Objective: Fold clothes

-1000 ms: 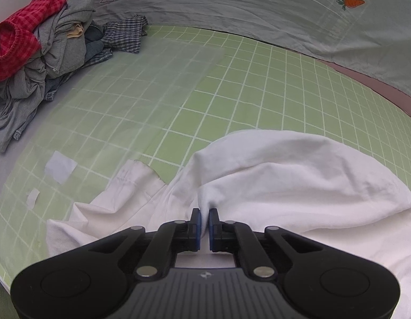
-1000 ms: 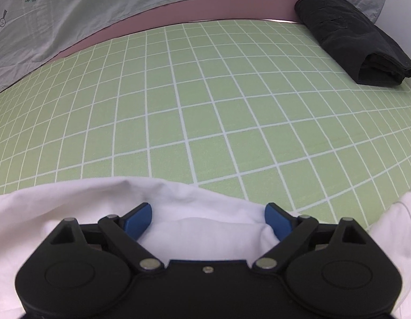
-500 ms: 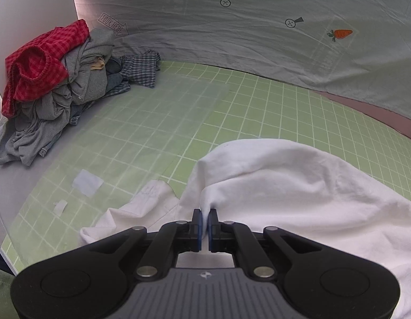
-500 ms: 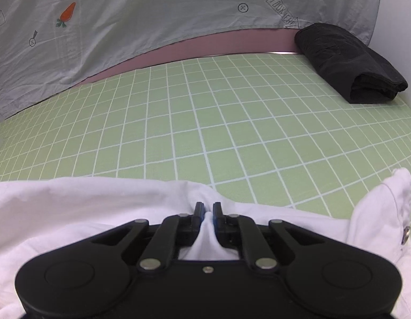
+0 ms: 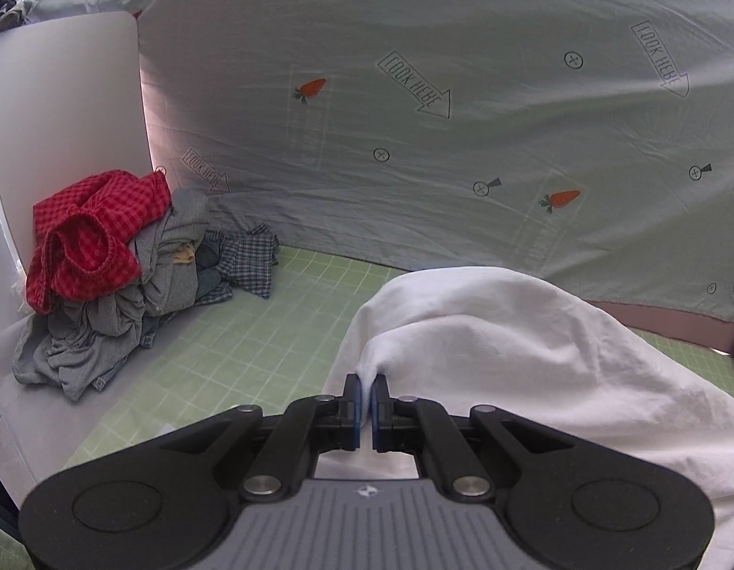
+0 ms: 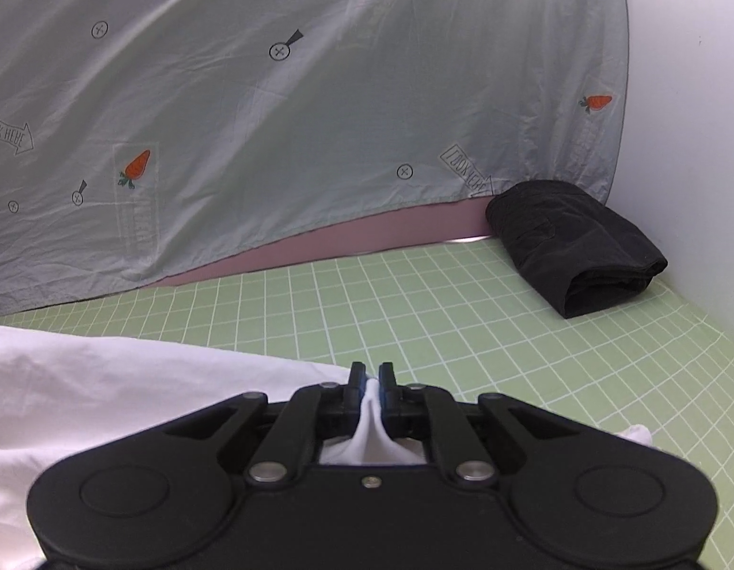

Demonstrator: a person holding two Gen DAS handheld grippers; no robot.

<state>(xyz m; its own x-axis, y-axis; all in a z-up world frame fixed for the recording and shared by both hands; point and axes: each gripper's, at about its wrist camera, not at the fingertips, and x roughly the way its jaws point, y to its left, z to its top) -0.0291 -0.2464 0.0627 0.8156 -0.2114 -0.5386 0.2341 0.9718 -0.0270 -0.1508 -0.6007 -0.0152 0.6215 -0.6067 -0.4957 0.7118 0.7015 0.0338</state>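
With the unsorted clothes pile (image 5: 110,275) waiting far left, the left gripper (image 5: 366,401) has its fingers clamped on the white garment (image 5: 509,361), raised over the green surface (image 6: 462,313); the right gripper (image 6: 372,392) pinches another edge, likely spreading it for a fold. Folded black garment (image 6: 576,247) sits far right.

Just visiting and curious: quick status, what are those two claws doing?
Left gripper shut on white shirt. Right gripper shut on it too. Shirt raised off green mat. Nothing in the way.
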